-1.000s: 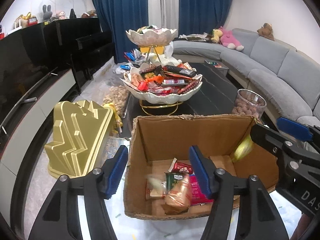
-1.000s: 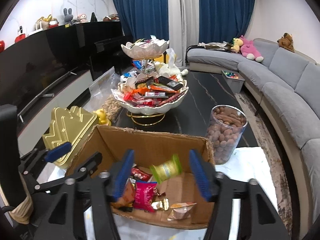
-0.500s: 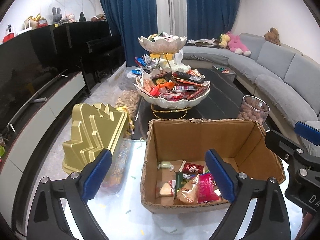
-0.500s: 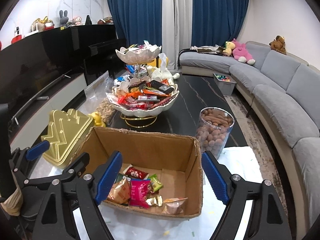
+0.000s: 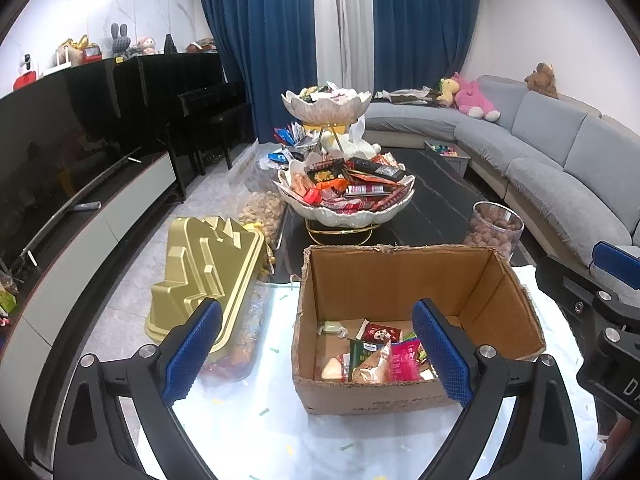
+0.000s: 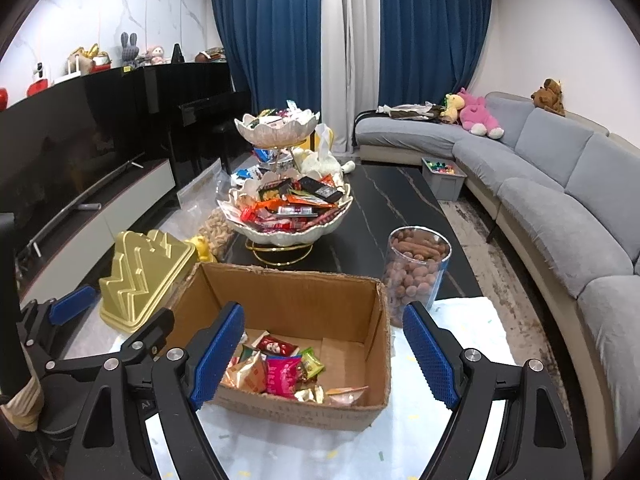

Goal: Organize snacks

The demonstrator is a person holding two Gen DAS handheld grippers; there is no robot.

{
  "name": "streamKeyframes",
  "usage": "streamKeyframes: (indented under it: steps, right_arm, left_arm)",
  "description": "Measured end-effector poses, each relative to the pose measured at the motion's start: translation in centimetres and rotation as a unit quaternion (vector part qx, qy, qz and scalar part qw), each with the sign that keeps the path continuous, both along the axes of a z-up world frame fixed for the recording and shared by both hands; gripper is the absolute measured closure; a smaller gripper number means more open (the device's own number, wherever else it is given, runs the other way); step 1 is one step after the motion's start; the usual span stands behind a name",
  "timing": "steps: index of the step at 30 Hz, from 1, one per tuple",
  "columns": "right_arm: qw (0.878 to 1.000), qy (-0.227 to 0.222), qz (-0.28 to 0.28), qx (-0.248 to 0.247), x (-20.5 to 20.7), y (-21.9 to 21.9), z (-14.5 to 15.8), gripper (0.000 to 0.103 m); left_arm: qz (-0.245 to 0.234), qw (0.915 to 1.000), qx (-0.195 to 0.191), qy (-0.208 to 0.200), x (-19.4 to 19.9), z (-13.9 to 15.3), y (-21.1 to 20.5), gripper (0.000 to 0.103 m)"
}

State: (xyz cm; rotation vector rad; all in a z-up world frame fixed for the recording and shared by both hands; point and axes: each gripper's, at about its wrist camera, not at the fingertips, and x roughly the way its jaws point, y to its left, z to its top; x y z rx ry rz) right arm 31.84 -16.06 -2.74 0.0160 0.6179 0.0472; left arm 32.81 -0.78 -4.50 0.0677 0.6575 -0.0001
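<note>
The cardboard box (image 5: 400, 280) near wall hides some snack packets (image 5: 372, 354); their labels are unreadable.

Matt cardboard box (image 5: 404, 280), glossy gold plastic lid (image 5: 204, 276).

Open brown cardboard box (image 5: 400, 280) upright on the tabletop, small wrapped snacks (image 5: 372, 354) heaped in its near left corner, tiered snack bowl (image 5: 346, 200) piled full behind

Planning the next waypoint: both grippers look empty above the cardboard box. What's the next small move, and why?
Probably send the left gripper to the lower snack bowl for another packet: its jaws are opening with nothing between them, the right gripper is open and empty, and the cardboard box has room.
</note>
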Motion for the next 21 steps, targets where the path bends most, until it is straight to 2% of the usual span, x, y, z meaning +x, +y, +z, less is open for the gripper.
streamKeyframes:
  steps: [5,8,21]
  right_arm:
    - [1.000,-0.008,0.001,-0.001,-1.4,0.0,0.7,0.021]
    - [1.000,-0.013,-0.003,-0.003,-2.3,-0.2,0.9,0.016]
    - [1.000,-0.025,-0.010,-0.009,-6.5,-1.0,1.5,0.011]
  left_arm:
    - [0.001,0.9999,0.003,-0.011,-1.5,0.9,-0.1,0.003]
    - [0.003,0.9999,0.003,-0.013,-2.4,1.2,0.0,0.001]
    - [0.000,0.9996,0.016,-0.022,-6.8,1.8,-0.6,0.000]
